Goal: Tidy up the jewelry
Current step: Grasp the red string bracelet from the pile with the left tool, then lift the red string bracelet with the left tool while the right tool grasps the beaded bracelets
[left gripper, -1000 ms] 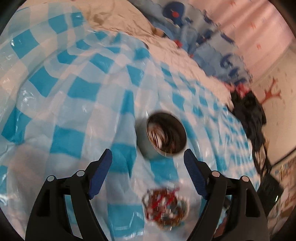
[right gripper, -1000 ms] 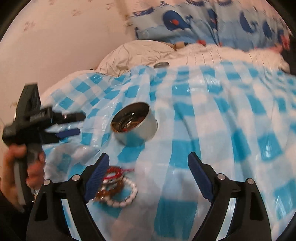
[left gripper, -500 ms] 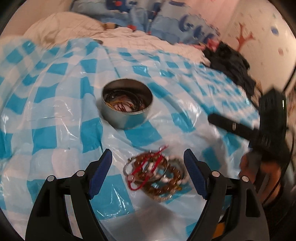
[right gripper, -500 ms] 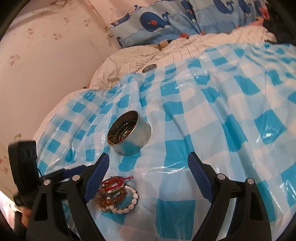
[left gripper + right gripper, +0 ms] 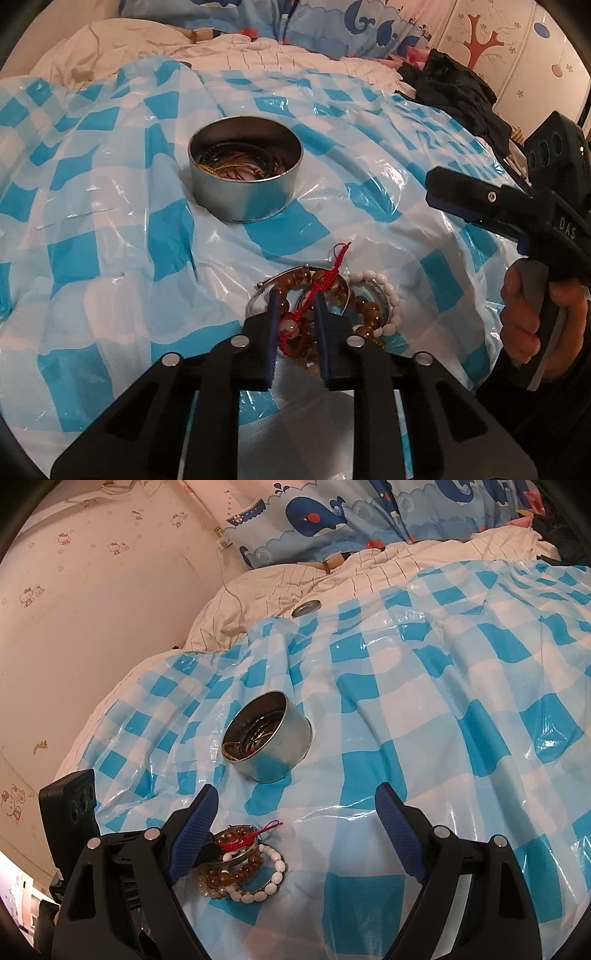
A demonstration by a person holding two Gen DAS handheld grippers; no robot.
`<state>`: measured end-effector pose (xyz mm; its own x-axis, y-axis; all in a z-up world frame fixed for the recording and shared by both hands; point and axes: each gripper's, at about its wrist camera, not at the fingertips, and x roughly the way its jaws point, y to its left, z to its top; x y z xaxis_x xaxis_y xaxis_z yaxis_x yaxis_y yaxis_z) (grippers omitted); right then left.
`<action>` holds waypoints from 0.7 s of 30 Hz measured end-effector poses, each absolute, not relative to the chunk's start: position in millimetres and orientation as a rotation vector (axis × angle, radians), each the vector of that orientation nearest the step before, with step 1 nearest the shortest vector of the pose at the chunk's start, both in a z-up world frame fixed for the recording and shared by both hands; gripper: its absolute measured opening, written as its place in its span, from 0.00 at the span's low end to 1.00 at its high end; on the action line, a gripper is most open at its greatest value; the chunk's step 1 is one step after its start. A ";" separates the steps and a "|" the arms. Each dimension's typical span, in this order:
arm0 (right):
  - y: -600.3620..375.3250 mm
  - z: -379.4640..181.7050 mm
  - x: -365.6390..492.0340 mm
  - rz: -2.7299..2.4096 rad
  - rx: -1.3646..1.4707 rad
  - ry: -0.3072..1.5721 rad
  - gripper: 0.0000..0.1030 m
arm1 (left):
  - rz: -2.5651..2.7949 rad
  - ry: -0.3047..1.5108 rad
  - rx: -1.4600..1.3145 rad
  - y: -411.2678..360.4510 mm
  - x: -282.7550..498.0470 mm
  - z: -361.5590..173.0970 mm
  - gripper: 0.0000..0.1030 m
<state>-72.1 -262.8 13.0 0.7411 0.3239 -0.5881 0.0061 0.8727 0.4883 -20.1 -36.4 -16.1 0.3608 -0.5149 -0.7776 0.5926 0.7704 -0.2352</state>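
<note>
Heap of bracelets (image 5: 332, 306) on the blue-and-white checked plastic sheet (image 5: 110, 229), near the viewer's edge of the bed: brown-bead strands, a white-bead bracelet (image 5: 384, 291), a metal bangle and a red knotted cord (image 5: 325, 284) lie tangled together. In the left wrist view the left gripper (image 5: 295, 295) is lowered into the heap; its jaws have just been closing and now stand narrow, with the red cord and some brown beads between the blue pads. Whether the pads actually pinch the cord, or only flank it, cannot be told. In the right wrist view the same heap (image 5: 243, 864) lies at lower left, just beside the left finger of the right gripper (image 5: 295, 812), whose jaws are spread wide over bare sheet with nothing between them.

Beyond the heap, well apart from it, an open round metal tin (image 5: 245, 168) stands upright on the sheet and already holds dark cords and a few coloured strands. A small round metal lid (image 5: 306, 608) rests farther back, at the sheet's far edge on the white quilt (image 5: 369, 576). Whale-print pillows (image 5: 325, 513) lie against the headboard side; dark clothing (image 5: 454, 96) lies at the right edge of the bed. The person's right hand (image 5: 532, 325) grasps the right gripper's handle, visible at the right of the left wrist view
</note>
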 end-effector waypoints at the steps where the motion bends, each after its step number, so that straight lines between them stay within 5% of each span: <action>1: -262.5 13.0 -72.2 0.185 0.488 0.722 0.81 | -0.704 0.963 0.091 -35.1 -19.5 -14.7 0.08; 21: -161.5 -3.3 -67.8 0.422 0.097 0.816 0.78 | -0.655 0.911 -0.131 6.6 3.1 10.6 0.08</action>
<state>-67.8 -161.5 -3.3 0.6070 0.4015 -0.6859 -0.3278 0.9127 0.2441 3.1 6.6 10.6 0.4345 -0.5784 -0.6904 0.4710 0.7993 -0.3732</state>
